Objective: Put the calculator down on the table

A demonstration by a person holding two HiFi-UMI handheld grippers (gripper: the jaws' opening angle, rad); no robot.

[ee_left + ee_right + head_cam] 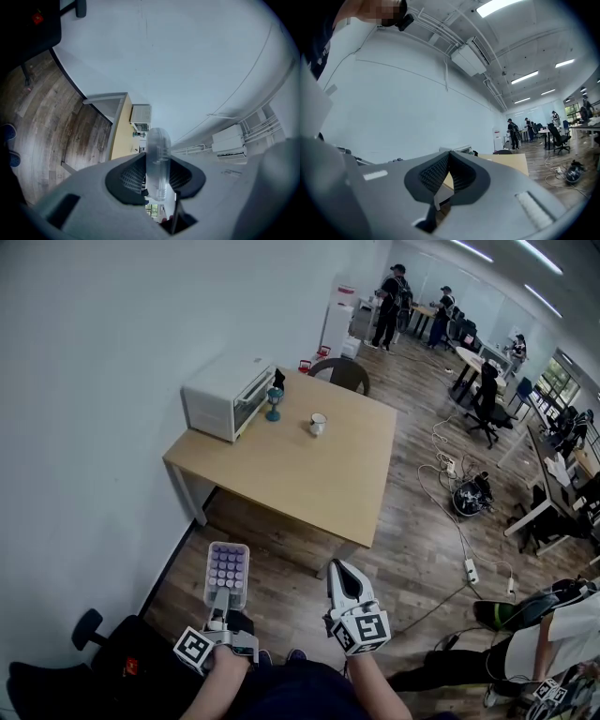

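Left gripper view: calculator (158,140) sits edge-on, clamped in the left claw (157,157), so its keys don't show, and it blocks the view just below the oven (140,116). Head view: teal item (273,404) just beside the oven is too small to identify; black chair (66,676) is clipped by the bottom edge. Right gripper view: pinched-together right claw (449,157) covers most of the surface (511,164) in front of the oven.

Oven (228,397) left of cup (319,424) (both on table (309,474)).

Pale grey left gripper (223,600) and right gripper (339,568), black ribbed pads (433,177), black-and-white marker cubes (361,629), dark navy clothing (281,697).
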